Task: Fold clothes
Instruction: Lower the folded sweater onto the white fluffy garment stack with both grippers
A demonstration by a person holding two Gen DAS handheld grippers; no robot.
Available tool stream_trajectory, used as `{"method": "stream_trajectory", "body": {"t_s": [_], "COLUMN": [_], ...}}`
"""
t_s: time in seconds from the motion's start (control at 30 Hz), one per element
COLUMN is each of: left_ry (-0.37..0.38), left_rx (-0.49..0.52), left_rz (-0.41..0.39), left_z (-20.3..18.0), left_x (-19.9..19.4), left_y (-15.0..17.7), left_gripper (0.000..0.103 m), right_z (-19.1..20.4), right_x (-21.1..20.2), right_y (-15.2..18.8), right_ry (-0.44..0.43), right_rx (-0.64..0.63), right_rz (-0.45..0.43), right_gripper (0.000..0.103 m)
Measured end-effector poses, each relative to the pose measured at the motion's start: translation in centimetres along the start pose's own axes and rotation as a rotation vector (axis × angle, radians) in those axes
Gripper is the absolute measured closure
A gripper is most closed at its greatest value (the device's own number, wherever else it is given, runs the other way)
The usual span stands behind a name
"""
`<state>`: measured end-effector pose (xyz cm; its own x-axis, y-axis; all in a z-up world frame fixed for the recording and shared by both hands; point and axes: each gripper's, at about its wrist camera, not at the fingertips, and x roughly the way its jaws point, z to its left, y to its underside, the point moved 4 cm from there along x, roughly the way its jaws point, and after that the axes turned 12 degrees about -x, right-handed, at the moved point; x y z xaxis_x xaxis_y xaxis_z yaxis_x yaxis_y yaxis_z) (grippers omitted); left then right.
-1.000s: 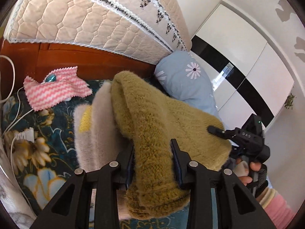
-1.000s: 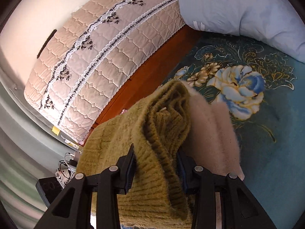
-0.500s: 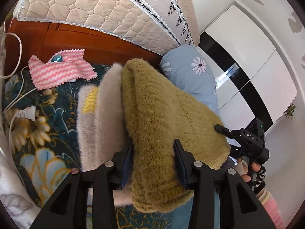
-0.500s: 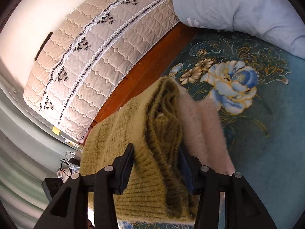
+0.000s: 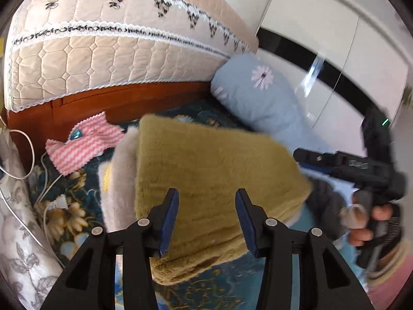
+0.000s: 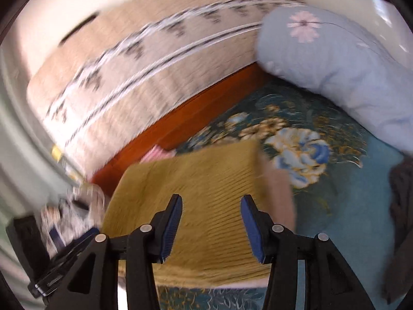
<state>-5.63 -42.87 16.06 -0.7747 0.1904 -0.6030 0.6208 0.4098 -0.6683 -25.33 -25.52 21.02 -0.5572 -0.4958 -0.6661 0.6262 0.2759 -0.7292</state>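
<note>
Both grippers have let go since half a second ago: back then each was pinched on the olive sweater, now the fingers are spread wide with nothing between them and the sweater has dropped flat.

Going left to right in the left wrist view: a white cable (image 5: 18, 155) loops at the far left edge, then a pink striped cloth (image 5: 82, 142) lies on the floral bedspread (image 5: 64, 206) near the wooden bed frame (image 5: 103, 103). The left gripper (image 5: 206, 219) hovers open just above the near edge of the olive sweater (image 5: 206, 175), which lies folded on top of a beige fluffy garment (image 5: 121, 180) (only its left side pokes out). Further right, a light blue pillow (image 5: 258, 98) leans by the quilted headboard cover (image 5: 103, 46), and the person's hand (image 5: 366, 222) holds the other tool at the right edge.

The right wrist view is blurry, but the right gripper (image 6: 211, 222) is open too, over the same sweater.
</note>
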Motion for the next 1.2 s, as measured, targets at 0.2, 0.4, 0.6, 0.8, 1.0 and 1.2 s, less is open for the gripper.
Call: {"method": "stream_trajectory", "body": {"t_s": [0.2, 0.4, 0.6, 0.8, 1.0, 1.2], "left_ry": [0.012, 0.013, 0.017, 0.009, 0.0, -0.006], "left_rx": [0.046, 0.024, -0.02, -0.052, -0.079, -0.114], "left_rz": [0.001, 0.019, 0.002, -0.076, -0.105, -0.105], "left_z": [1.6, 1.8, 1.9, 0.9, 0.1, -0.6], "left_x": [1.0, 2.1, 2.3, -1.6, -2.6, -2.7], "left_y": [1.1, 0.9, 0.7, 1.9, 4.7, 7.8], "left_gripper": [0.056, 0.056, 0.056, 0.055, 0.051, 0.045], "right_z": [1.1, 0.0, -0.3, 0.7, 2.2, 4.0], "right_x": [4.2, 6.1, 7.3, 4.5, -0.3, -1.7], "right_y": [2.5, 3.1, 3.2, 3.7, 5.9, 10.5], "right_ry": [0.075, 0.09, 0.124, 0.151, 0.149, 0.093], "right_rx": [-0.121, -0.091, -0.094, -0.082, -0.084, -0.057], "right_rz": [0.085, 0.099, 0.106, 0.028, -0.104, -0.157], "right_gripper": [0.052, 0.051, 0.051, 0.051, 0.049, 0.043]}}
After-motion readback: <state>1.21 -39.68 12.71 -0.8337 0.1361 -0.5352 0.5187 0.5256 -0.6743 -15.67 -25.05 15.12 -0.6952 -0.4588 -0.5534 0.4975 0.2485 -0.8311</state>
